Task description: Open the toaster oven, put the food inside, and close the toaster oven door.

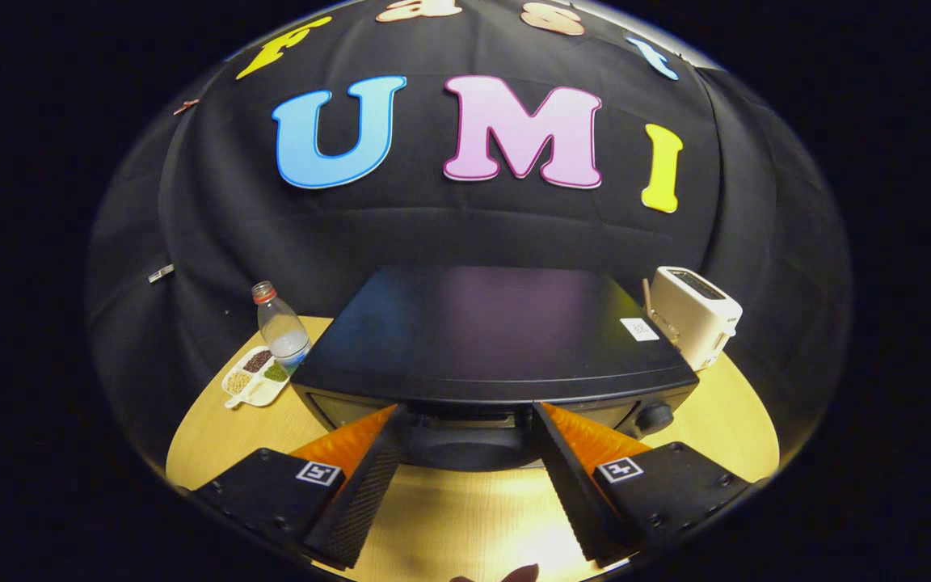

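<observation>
Fingers [389,461] of my gripper [465,424] are spread wide and hold nothing, with the toaster oven [490,339] door handle [465,440] between their tips.

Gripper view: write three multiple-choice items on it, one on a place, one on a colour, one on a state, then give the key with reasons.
1. Where does the plastic bottle stand?
A. on top of the toaster oven
B. on the table, beside the toaster oven and behind the divided snack tray
C. between the fingers

2. What colour is the pop-up toaster?
A. cream white
B. red
C. dark green

3. How is the gripper?
A. shut on the bottle
B. shut on the oven's knob
C. open, fingers apart at the oven's front

Key: 1 B, the bottle rises just behind the tray at the oven's side. 2 A, its body is pale. 3 C, a wide gap shows between the fingers, nothing pressed.
</observation>
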`<state>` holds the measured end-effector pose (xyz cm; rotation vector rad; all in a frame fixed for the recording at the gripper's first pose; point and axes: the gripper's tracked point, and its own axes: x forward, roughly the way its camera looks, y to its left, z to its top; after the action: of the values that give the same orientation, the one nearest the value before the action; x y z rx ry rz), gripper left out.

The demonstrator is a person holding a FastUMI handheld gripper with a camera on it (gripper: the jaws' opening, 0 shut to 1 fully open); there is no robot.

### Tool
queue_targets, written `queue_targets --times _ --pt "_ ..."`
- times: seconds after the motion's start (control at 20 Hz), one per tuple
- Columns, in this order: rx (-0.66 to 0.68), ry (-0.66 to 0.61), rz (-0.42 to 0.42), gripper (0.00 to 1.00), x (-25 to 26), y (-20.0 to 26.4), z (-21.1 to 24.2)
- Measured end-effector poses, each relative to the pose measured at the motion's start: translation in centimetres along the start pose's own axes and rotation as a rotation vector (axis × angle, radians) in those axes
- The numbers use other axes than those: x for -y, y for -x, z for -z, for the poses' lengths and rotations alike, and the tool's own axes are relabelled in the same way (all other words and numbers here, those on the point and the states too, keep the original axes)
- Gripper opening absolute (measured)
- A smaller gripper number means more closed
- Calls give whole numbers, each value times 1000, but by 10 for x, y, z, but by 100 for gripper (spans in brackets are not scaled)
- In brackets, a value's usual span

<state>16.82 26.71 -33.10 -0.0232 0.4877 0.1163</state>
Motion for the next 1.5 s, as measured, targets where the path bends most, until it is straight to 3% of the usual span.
queue_targets --times 0.25,0.6,1.15,1.5 --pt "-38 -12 12 98 2 -1 8" --pt "-51 -13 21 98 6 48 58" --pt "-323 -37 25 99 18 87 172" --pt "-335 -94 -88 99 52 143 135"
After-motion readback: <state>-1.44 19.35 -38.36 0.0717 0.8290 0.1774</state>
